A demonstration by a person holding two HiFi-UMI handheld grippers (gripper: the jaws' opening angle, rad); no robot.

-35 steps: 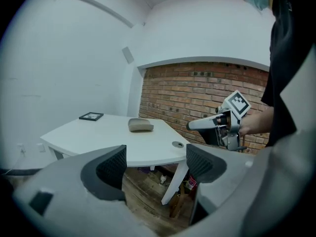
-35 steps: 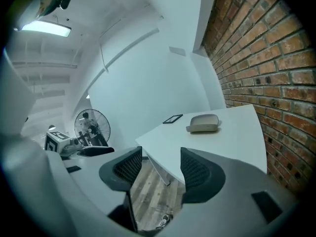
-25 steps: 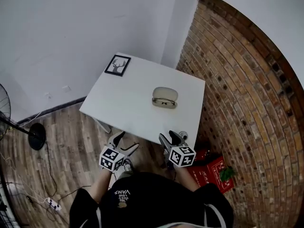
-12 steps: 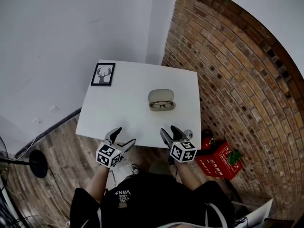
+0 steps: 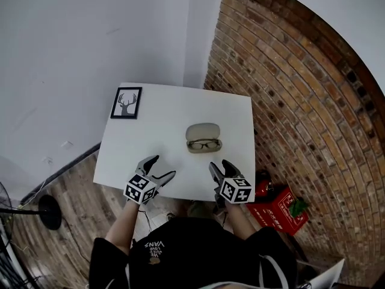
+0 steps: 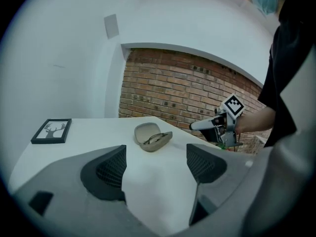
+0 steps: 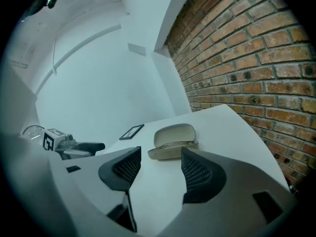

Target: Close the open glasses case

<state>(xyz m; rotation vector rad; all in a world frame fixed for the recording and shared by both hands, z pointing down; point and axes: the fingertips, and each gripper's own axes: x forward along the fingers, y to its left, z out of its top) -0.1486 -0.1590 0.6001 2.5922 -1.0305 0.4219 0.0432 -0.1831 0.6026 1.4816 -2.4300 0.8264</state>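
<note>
A beige glasses case (image 5: 203, 137) lies open in the middle of the white table (image 5: 150, 131), its lid tipped back and a pair of dark-framed glasses inside. The same case (image 6: 152, 137) shows ahead in the left gripper view and the case (image 7: 173, 141) ahead in the right gripper view. My left gripper (image 5: 160, 167) hovers over the table's near edge, left of the case, jaws open and empty. Right of it, my right gripper (image 5: 220, 167) is also open over the near edge with nothing between its fingers. Both stand well short of the case.
A black-framed deer picture (image 5: 126, 103) lies at the table's far left corner. A brick wall (image 5: 301, 101) runs close along the table's right side, a white wall behind. A red box (image 5: 283, 212) sits on the wood floor at the right, a fan base (image 5: 45, 203) at the left.
Both grippers have come forward from below the table's near edge to over it, closer to the case. The view has shifted so the table sits squarer. Jaws unchanged.
</note>
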